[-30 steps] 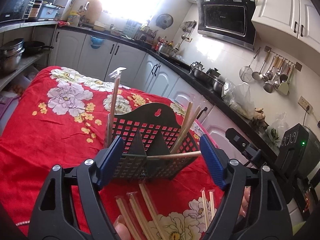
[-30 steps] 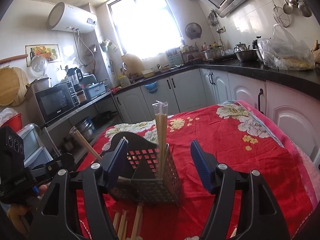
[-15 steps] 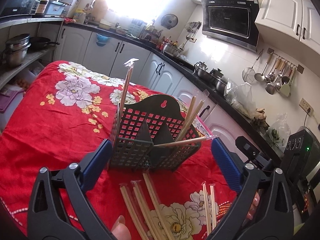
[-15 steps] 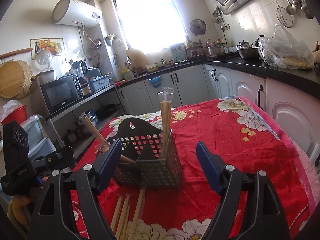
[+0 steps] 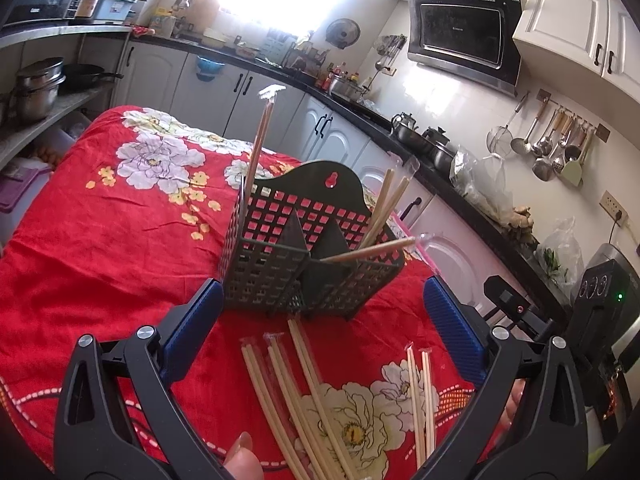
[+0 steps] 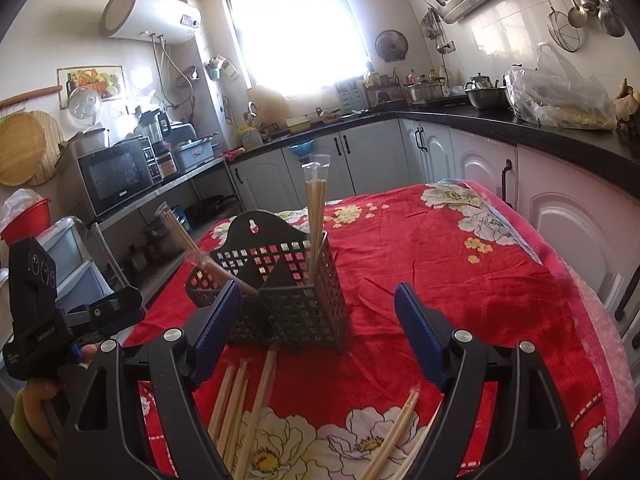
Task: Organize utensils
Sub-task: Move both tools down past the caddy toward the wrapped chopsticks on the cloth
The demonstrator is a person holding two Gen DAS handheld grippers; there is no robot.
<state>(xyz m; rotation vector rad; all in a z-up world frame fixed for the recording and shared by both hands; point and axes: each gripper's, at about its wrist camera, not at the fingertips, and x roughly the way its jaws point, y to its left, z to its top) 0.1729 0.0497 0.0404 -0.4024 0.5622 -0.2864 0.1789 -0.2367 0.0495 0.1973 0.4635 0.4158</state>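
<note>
Step in hand: both tools hang empty in front of the basket (image 5: 308, 252), between one load of chopsticks and the next, I'd say.
Left gripper (image 5: 322, 330): jaws spread wide apart, nothing between the blue pads.
Right gripper (image 6: 318, 330): jaws apart and empty too.
Basket: stands on the red flowered cloth (image 5: 100, 240); dark plastic, a square-holed grid with pointed dividers and a hanging hole in its tall curved back.
Already sorted: one wrapped pair (image 5: 258, 152) upright at the left end, other sticks (image 5: 386, 210) leaning at the right end, one (image 5: 372, 250) lying across the rim.
Still loose: thin pale wooden chopsticks (image 5: 296, 396) in clear sleeves, flat on the cloth just before the basket, a smaller pair (image 5: 422, 396) beside them.
Next move: probably dip low, close on a sleeve and lift cleanly; slippery film and slim sticks need a centred pinch.
</note>
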